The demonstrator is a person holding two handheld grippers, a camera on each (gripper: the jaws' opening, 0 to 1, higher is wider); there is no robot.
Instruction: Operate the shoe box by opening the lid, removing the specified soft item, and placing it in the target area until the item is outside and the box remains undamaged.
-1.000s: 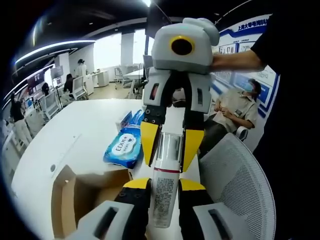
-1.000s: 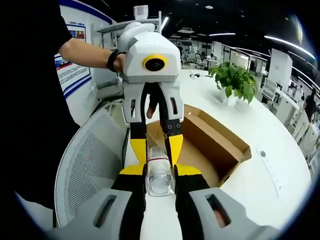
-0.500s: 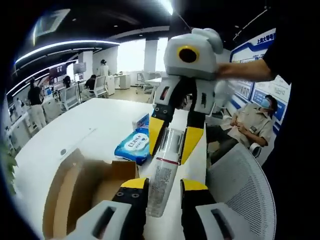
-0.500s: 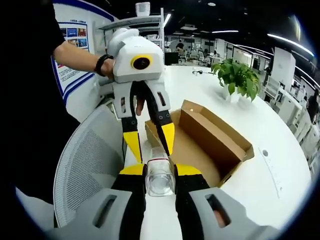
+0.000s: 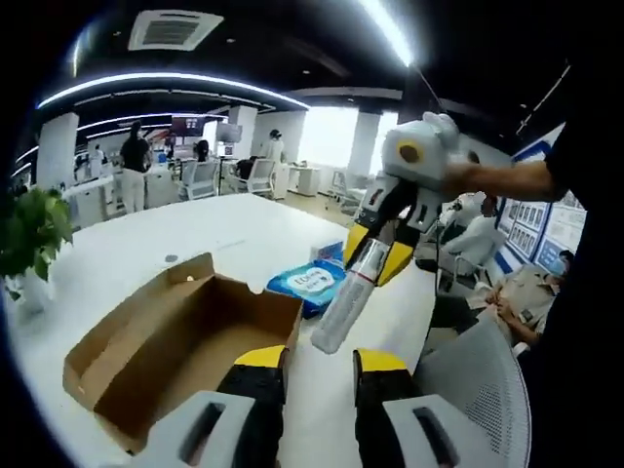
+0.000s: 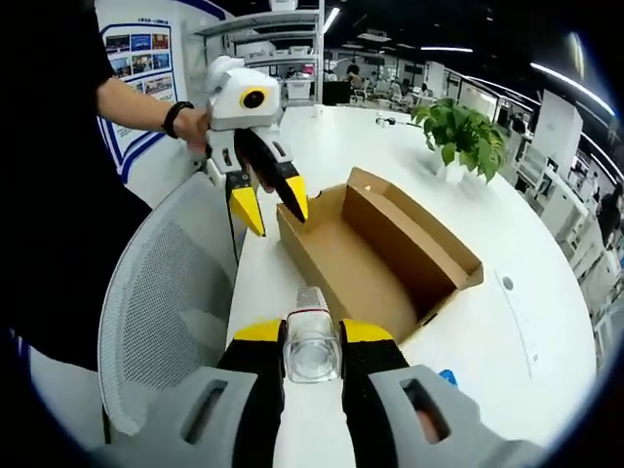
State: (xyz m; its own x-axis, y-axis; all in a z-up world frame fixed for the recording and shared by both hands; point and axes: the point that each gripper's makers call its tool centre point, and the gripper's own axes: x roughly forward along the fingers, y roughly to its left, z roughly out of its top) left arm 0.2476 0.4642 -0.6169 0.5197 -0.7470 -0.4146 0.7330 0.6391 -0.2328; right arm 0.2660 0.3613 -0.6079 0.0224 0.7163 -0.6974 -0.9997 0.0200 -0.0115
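i am clamping the tube [image 6: 312, 343] at bottom centre in my right gripper [image 6: 312, 336], clear of the open shoe box [image 6: 375, 253], while my left gripper [image 5: 310, 363] is hanging open, empty.

Setting: open-plan office. A large white table [image 6: 546, 322] with a curved edge fills the foreground, with a grey mesh office chair [image 6: 161, 322] drawn up to it and a potted green plant [image 6: 458, 136] on top. Beyond, rows of desks and chairs [image 5: 219, 175] with people standing and seated, long strip ceiling lights [image 5: 166, 80], a ceiling air vent [image 5: 171, 27], and blue-and-white notice boards [image 6: 146, 58] on the wall.
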